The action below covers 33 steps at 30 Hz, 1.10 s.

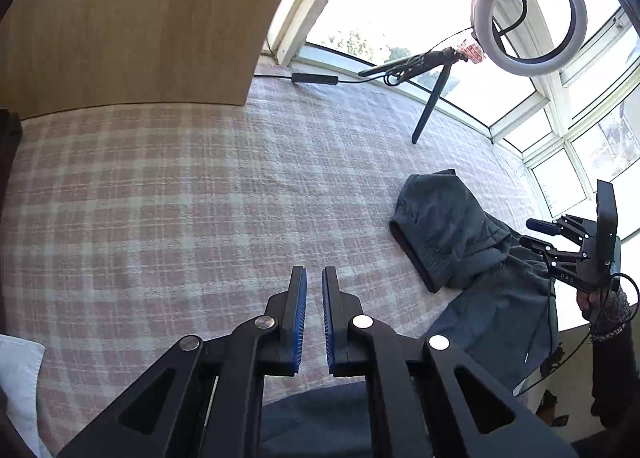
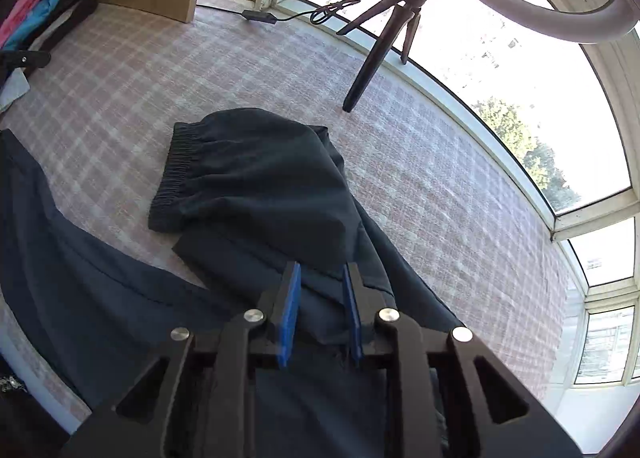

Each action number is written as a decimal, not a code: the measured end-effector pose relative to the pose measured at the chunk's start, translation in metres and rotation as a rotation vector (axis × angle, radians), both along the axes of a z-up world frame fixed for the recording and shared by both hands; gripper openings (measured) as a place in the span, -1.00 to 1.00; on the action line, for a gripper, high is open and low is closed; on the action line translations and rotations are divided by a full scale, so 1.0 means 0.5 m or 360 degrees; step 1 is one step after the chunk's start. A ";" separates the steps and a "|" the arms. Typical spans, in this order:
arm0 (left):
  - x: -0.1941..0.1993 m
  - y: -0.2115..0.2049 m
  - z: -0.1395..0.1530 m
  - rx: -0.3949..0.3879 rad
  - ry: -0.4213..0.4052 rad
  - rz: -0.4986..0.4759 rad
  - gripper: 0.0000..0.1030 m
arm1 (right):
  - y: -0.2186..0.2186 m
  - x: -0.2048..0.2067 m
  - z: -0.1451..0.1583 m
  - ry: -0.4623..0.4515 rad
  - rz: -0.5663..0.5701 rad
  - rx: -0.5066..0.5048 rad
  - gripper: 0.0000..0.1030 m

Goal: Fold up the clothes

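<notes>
left wrist view: the left claw (image 1: 314, 278), a black two-finger tool with blue ribbed pads, stands nearly closed with only a narrow slit between its pads; nothing lies in that slit, and the pink-and-white checked cloth-covered surface (image 1: 160, 198) shows beyond the tips. a dark fold of fabric sits below the claw's base. to the right, the dark grey-green garment with an elastic ribbed waistband (image 1: 452, 226) lies crumpled on the surface, its lower part trailing toward the near edge. at far right the right claw (image 1: 538, 234) is seen side-on, held by a hand (image 1: 596, 302), close by the garment; contact cannot be told from here. behind, a white ring light on a black tripod (image 1: 528, 14) stands by the window.

right wrist view: the right claw (image 2: 320, 282) is partly open, its pads apart and straddling a ridge of the garment (image 2: 256, 178); the pads do not visibly press the cloth. the waistband lies up-left of the tips.
</notes>
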<state>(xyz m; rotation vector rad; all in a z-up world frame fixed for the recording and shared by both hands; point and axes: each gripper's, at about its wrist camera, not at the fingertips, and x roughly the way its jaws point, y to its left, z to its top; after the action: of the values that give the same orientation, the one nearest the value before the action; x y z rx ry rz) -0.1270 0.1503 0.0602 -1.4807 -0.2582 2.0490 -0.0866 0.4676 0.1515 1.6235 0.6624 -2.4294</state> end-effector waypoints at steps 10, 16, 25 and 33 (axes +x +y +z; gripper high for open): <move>-0.060 0.332 -0.110 -0.0308 0.0077 -0.0272 -0.51 | 0.053 0.032 -0.018 0.0124 -0.0232 -0.0264 -0.19; -0.041 0.367 -0.103 -0.0458 0.0298 -0.0334 -0.40 | 0.132 0.082 -0.024 0.0185 -0.0392 -0.0289 -0.19; -0.050 0.354 -0.096 -0.0525 0.0344 -0.0377 -0.35 | 0.179 0.108 -0.029 0.0192 -0.0510 -0.0366 -0.19; -0.033 0.368 -0.084 -0.0392 0.0396 -0.0507 -0.86 | 0.194 0.118 -0.041 0.0183 -0.0542 -0.0357 -0.19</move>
<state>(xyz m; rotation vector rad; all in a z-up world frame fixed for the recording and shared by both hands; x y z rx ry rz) -0.1437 0.3342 0.0184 -1.2869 0.3207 2.0241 -0.0277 0.5645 0.1311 1.6255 0.1222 -2.7278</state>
